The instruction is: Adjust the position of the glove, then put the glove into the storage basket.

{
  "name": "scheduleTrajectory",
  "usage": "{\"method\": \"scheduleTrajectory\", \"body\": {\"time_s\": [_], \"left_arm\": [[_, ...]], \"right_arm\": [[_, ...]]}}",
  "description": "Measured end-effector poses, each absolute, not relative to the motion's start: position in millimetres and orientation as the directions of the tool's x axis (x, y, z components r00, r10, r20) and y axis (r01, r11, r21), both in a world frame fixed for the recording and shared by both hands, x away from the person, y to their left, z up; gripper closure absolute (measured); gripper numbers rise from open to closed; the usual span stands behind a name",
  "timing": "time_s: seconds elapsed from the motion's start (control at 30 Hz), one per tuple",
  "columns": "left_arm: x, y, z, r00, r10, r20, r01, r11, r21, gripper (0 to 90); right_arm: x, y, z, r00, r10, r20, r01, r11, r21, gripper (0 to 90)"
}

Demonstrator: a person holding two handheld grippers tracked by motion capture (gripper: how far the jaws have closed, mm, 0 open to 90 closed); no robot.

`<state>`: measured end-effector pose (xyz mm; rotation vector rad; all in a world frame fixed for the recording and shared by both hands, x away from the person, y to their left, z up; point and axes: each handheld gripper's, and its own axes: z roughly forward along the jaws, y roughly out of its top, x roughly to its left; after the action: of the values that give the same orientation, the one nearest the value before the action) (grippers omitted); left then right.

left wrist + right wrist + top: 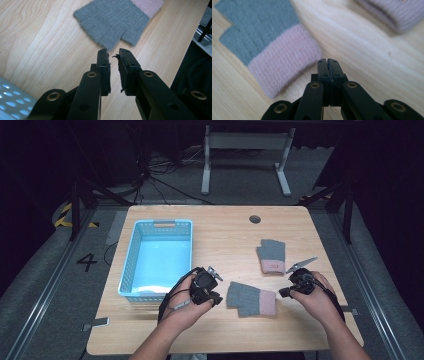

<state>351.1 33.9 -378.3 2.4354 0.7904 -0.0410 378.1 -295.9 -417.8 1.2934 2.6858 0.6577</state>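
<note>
1. The wooden surface [225,235] carries everything in play, with a pale blue basket [131,251] standing toward its left half, apart from the knitwear.
2. The near glove [250,299] lies flat near the front edge, between the two hands, its grey body pointing toward the left hand and its pink cuff toward the right. A second glove [271,255] of the same kind lies farther back and to the right, well apart from the first.
3. The near glove looks light, soft and floppy. It should drape and fold when lifted and is not fragile. The knit should offer good friction, so slipping is unlikely. The thicker ribbed cuff [284,60] looks the firmest place to pinch. The thin finger edge [107,41] is likelier to bunch, or only one layer may be caught.
4. The left gripper [113,53] points at the grey finger end, its tips just short of the knit. The jaws stand slightly apart with a narrow slot between the pads and nothing in it. They would have to open wider to take in the fabric.
5. The right gripper [328,61] sits just beside the pink cuff without touching it, low over the bare wood. Its jaws are pressed together, holding nothing.
</note>
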Motion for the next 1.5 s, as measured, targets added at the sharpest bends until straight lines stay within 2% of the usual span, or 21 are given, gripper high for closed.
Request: {"method": "scheduleTrajectory", "body": {"time_s": [0.3,0.73,1.17,1.37,1.5], "left_arm": [[350,34,-379,0.828,0.525,-0.196,0.543,-0.665,0.512,78.9],[347,42,-379,0.817,0.543,-0.195,0.557,-0.652,0.515,78.0],[348,46,-374,0.809,0.554,-0.196,0.561,-0.63,0.537,75.9],[349,48,-371,0.805,0.559,-0.199,0.564,-0.616,0.55,75.6],[350,50,-371,0.803,0.561,-0.2,0.566,-0.614,0.55,75.2]], "right_arm": [[382,-287,-431,-0.648,0.753,0.115,0.732,0.573,0.368,90.0],[394,-282,-431,-0.656,0.746,0.111,0.719,0.574,0.392,90.0],[387,-309,-393,-0.598,0.798,0.078,0.681,0.453,0.575,90.0],[398,-304,-388,-0.604,0.791,0.102,0.665,0.429,0.611,90.0],[413,-292,-387,-0.628,0.773,0.089,0.65,0.458,0.607,90.0]]}}
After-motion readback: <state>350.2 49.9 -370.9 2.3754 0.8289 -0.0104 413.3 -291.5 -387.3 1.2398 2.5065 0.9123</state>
